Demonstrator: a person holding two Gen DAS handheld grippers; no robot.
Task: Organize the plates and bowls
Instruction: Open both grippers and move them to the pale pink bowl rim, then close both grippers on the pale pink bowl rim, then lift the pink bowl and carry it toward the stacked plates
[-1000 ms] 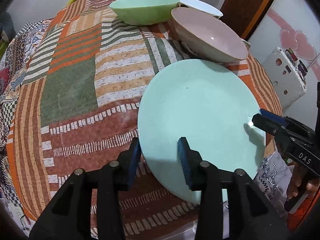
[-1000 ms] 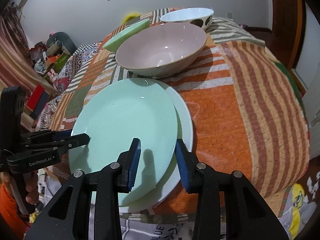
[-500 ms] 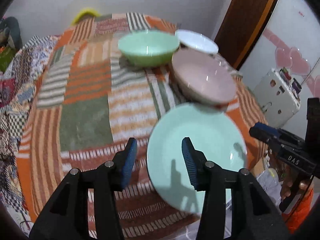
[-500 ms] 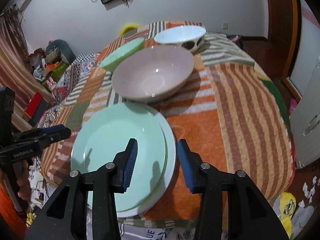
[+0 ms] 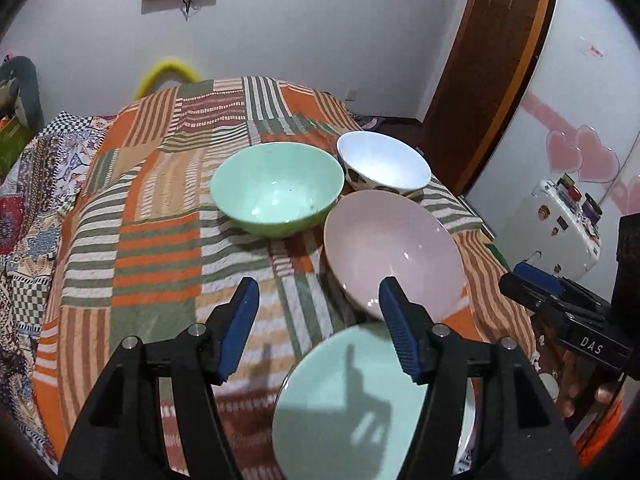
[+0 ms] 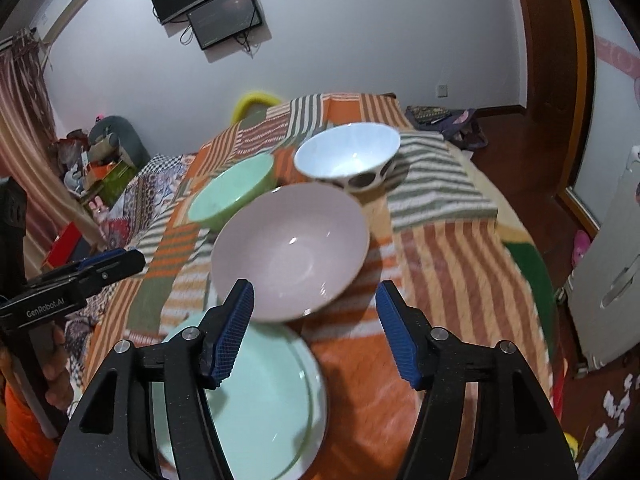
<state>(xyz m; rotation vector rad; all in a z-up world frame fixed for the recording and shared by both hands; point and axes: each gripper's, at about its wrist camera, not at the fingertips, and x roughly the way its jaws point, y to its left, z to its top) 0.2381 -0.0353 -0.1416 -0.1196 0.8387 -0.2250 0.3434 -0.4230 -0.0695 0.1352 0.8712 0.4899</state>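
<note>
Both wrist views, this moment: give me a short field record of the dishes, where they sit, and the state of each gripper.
surface: striped cloth
plates: green plate stacked on white plate, near edge
bowls: pink bowl just behind the plates; green bowl and white spotted bowl farther back
left gripper: jaws opening, nothing between them
right gripper: jaws opening, nothing between them
bowls stacked: no

Glossy smooth pink bowl (image 5: 394, 250), glossy green plate (image 6: 256, 400), woven striped cloth (image 5: 156, 240)
</note>
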